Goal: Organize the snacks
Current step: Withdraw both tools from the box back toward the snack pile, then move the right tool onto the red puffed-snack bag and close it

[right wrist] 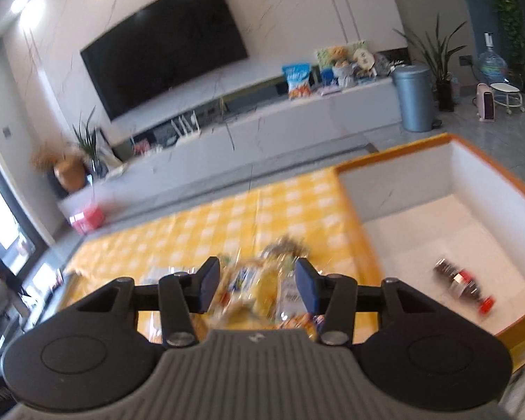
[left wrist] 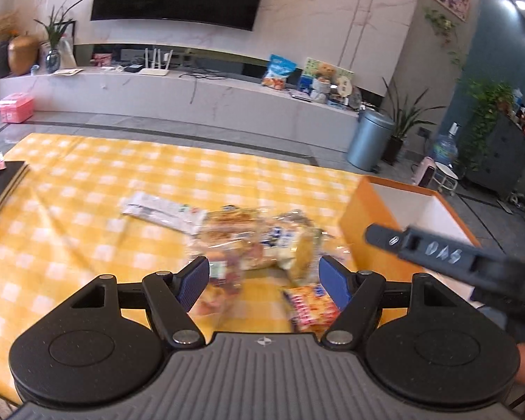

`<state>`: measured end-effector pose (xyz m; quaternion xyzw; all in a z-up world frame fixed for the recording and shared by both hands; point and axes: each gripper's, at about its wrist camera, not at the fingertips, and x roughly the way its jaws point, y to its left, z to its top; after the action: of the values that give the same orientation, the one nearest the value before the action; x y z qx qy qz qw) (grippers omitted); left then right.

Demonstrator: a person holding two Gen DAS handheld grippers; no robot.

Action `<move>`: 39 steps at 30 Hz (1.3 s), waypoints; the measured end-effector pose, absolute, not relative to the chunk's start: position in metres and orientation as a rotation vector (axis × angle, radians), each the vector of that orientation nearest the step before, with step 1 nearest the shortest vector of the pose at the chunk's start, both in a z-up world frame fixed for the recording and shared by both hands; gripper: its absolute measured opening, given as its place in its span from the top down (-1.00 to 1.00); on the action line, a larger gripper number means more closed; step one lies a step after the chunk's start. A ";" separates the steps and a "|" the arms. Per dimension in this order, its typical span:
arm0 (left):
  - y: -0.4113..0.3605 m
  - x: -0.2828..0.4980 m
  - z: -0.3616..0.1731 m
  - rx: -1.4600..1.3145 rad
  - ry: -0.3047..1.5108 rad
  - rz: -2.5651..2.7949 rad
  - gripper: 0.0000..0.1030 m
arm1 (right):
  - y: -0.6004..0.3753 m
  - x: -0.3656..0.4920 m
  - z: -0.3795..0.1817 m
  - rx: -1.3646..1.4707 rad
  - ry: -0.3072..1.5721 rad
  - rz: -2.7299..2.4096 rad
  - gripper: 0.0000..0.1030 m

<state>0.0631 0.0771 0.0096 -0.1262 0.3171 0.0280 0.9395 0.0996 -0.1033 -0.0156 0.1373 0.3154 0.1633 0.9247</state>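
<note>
I count one orange box [right wrist: 395, 161] at the right of the yellow checked cloth [left wrist: 87, 175], with one dark bottle [right wrist: 462, 285] inside. The snack packets [left wrist: 255, 241] at the centre are too blurred to count exactly; one white packet [left wrist: 161, 208] lies left of them.

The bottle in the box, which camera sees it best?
The right wrist view. It looks down into the box, where the dark bottle lies on the white floor. The left wrist view shows only the box's near wall and rim, so the bottle is hidden.
</note>
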 end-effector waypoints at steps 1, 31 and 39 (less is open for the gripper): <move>0.083 0.062 0.007 -0.260 0.647 0.064 -0.63 | -0.095 0.100 -0.021 0.279 0.656 0.347 0.08; 0.097 0.080 -0.042 -0.258 0.590 -0.054 -0.70 | -0.051 0.132 -0.141 -0.002 0.770 0.293 -0.94; 0.094 0.090 -0.051 -0.243 0.648 -0.005 -0.70 | -0.051 0.158 -0.162 -0.021 0.877 0.260 -0.94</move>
<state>0.0900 0.0943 -0.0506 -0.1189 0.3175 -0.0025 0.9408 0.1583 -0.0512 -0.1622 -0.0100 0.4232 0.1255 0.8973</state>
